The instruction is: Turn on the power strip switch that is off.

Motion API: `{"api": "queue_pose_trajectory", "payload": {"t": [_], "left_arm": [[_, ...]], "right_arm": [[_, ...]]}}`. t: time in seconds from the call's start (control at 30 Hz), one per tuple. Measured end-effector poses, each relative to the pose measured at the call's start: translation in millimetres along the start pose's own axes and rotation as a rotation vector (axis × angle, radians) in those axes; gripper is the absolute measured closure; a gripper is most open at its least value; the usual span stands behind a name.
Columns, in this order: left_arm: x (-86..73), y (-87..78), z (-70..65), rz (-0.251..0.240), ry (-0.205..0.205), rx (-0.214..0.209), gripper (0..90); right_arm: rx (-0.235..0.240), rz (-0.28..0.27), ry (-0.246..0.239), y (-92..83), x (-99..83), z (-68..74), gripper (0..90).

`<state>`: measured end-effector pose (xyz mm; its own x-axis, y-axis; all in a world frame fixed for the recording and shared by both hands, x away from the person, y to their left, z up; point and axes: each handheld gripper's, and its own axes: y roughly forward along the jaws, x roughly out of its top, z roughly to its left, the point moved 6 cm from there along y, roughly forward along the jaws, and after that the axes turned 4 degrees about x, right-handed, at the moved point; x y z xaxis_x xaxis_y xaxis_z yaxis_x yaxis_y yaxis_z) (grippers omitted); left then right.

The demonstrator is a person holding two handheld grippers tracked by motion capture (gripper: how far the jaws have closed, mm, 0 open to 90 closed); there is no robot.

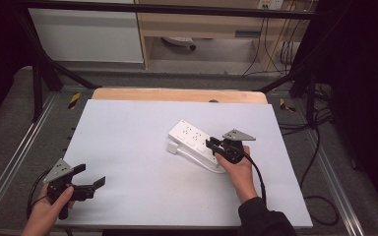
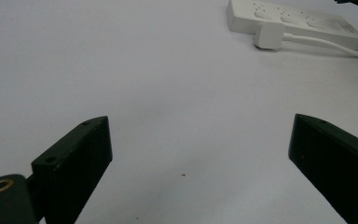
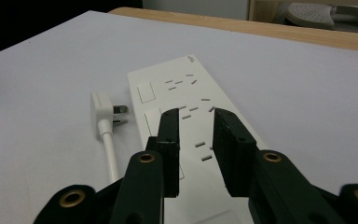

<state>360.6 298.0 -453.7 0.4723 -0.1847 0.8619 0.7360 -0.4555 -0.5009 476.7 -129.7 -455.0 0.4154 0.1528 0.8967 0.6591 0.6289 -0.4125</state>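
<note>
A white power strip point(image 1: 192, 137) lies slantwise on the white table point(image 1: 128, 142), right of the middle. Its white plug point(image 1: 173, 147) rests unplugged on the table beside the strip's left edge, prongs toward the strip, and the white cord point(image 1: 197, 160) runs back along the near side. My right gripper point(image 1: 210, 143) hovers over the strip's near end. In the right gripper view the strip point(image 3: 186, 98) and plug point(image 3: 100, 106) lie just beyond the right gripper point(image 3: 196, 114), whose jaws stand a narrow gap apart with nothing between them. My left gripper point(image 1: 91, 175) is open wide near the front left corner, far from the strip point(image 2: 298, 21).
A wooden board edge point(image 1: 177, 94) borders the table's far side. Metal frame rails point(image 1: 10, 162) run along both sides, and loose cables point(image 1: 320, 147) lie on the floor at the right. The left half of the table is bare white surface.
</note>
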Motion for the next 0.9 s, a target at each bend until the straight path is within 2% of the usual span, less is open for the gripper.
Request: {"api": "queue_pose_trajectory", "payload": {"t": [0.17,0.47,0.73,0.9], "left_arm": [[-0.1,0.1,-0.2,0.0,0.0,-0.001,6.1],[-0.1,0.1,0.1,0.0,-0.002,-0.001,6.1],[-0.4,-0.1,-0.1,0.0,-0.003,-0.002,6.1],[-0.6,0.1,0.0,0.002,-0.002,-0.002,6.1]], "right_arm": [[-0.008,-0.012,0.013,-2.6,3.0,0.2,61.8],[-0.025,-0.027,0.056,-8.7,9.5,-3.3,36.3],[-0.051,-0.043,0.069,-15.5,14.3,-7.1,21.0],[-0.067,-0.044,0.108,-20.9,16.7,-11.1,11.2]]}}
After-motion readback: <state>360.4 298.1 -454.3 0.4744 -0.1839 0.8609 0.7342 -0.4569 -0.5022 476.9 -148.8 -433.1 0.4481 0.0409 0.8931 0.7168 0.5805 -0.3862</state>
